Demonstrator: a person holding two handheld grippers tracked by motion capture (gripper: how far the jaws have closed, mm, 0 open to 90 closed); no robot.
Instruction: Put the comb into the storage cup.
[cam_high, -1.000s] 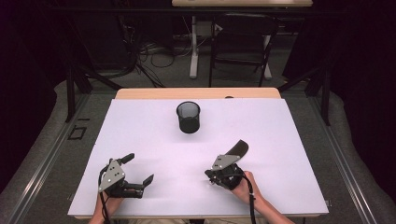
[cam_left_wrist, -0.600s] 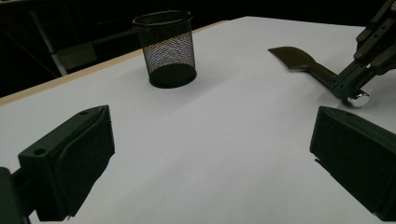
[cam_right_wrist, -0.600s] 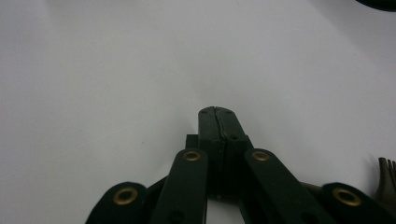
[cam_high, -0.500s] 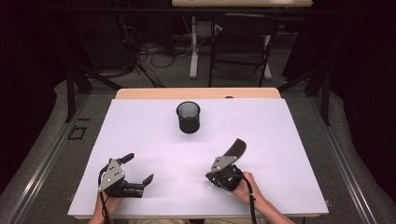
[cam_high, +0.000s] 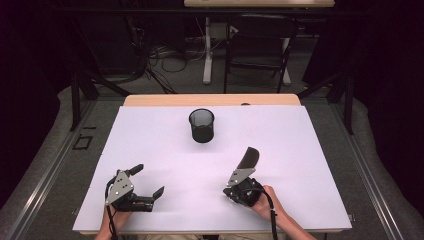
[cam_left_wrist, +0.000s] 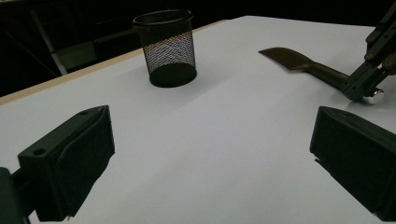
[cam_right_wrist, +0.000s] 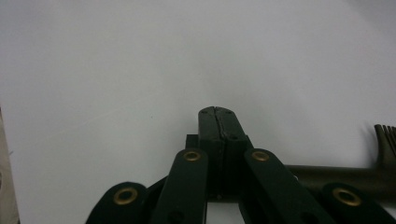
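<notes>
Two grippers work over the white table (cam_high: 310, 150). Right gripper (cam_right_wrist: 217, 114): jaws pressed together on the handle of a dark spatula (cam_high: 247, 159); blade points toward the mesh cup (cam_high: 201, 125), well apart from it. Left gripper (cam_high: 147, 182): jaws wide, empty. Likely step: carry to the cup. Lift level, keep the grip firm, and lower the spatula upright into the cup.

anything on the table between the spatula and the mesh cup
Nothing visible. The right gripper is shut on the spatula, and bare white table lies between its blade and the mesh cup.
</notes>
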